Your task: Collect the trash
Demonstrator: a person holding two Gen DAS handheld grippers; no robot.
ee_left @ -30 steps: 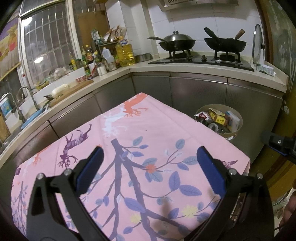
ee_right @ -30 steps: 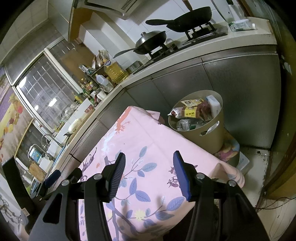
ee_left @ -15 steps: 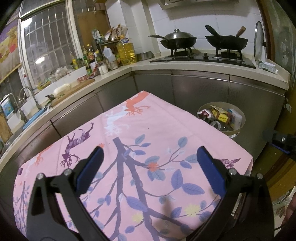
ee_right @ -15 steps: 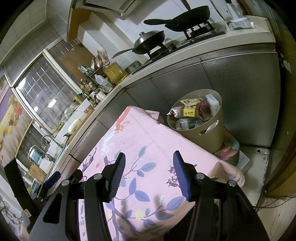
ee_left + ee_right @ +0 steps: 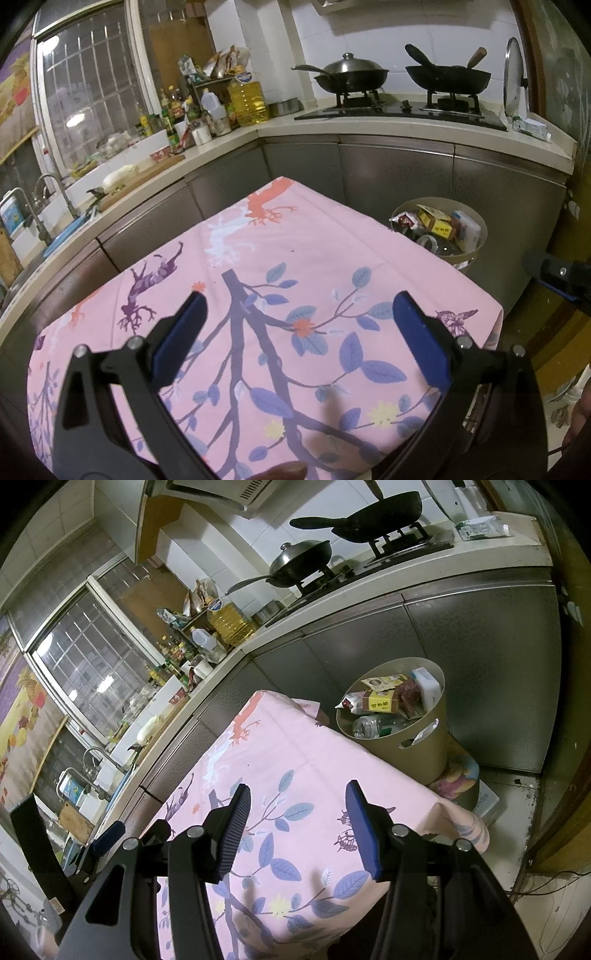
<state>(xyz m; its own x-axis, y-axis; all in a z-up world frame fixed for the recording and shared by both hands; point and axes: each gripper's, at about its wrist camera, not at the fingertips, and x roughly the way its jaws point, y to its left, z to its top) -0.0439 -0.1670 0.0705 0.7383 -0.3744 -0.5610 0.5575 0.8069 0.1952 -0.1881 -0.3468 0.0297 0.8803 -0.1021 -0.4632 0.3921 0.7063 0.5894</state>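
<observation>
A tan round trash bin (image 5: 417, 742) stands on the floor past the far right corner of the table, filled with trash: a yellow carton (image 5: 382, 704), a clear plastic bottle (image 5: 373, 724) and wrappers. It also shows in the left wrist view (image 5: 476, 245). My left gripper (image 5: 297, 314) is open and empty above the pink flowered tablecloth (image 5: 295, 258). My right gripper (image 5: 297, 806) is open and empty above the same cloth (image 5: 273, 760), nearer the bin. The right gripper's side shows at the left wrist view's right edge (image 5: 557, 275).
Grey kitchen cabinets (image 5: 399, 177) run behind the table and bin. The counter holds a stove with two woks (image 5: 391, 79), an oil jug (image 5: 247, 99), bottles, and a sink (image 5: 44, 221) at left. A colourful stool or mat (image 5: 458, 779) lies under the bin.
Both grippers stay open and empty. The left wrist view has lifted and drawn back slightly, so the table and bin sit a little lower. The right view has barely shifted.
</observation>
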